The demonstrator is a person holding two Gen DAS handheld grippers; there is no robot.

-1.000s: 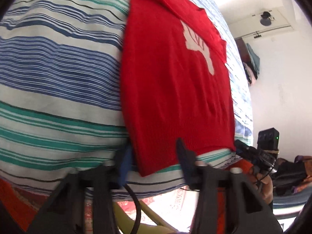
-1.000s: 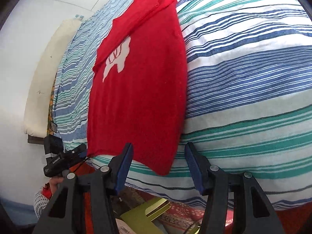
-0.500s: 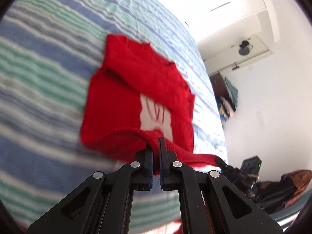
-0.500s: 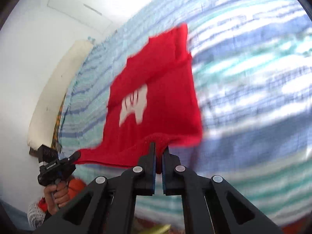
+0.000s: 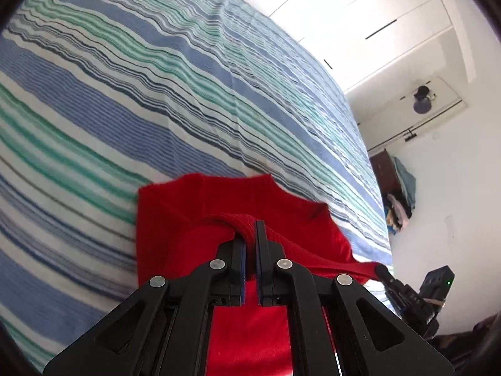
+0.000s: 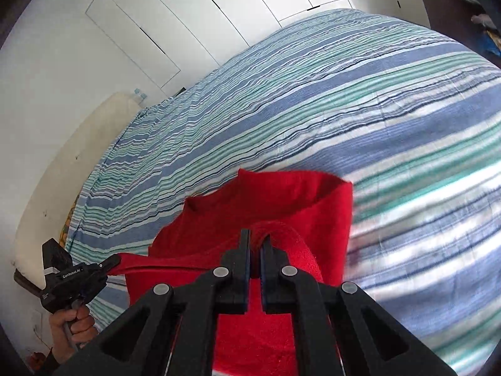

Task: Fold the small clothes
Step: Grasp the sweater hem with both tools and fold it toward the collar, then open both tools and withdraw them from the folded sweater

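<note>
A small red knit sweater lies on the striped bed, its near hem lifted and carried over its far part. My left gripper is shut on one corner of that hem. My right gripper is shut on the other corner of the sweater. The hem stretches taut between them; each gripper shows in the other's view, the right one and the left one. The white print is hidden under the fold.
The bed has a blue, green and white striped sheet, also seen in the right wrist view. White wardrobe doors stand behind it. A cream headboard is at the left. A shelf with clothes stands at the right.
Both grippers closed on the near hem corners, lifted it and carried it forward over the sweater. The white print has gone out of sight under the fold.
</note>
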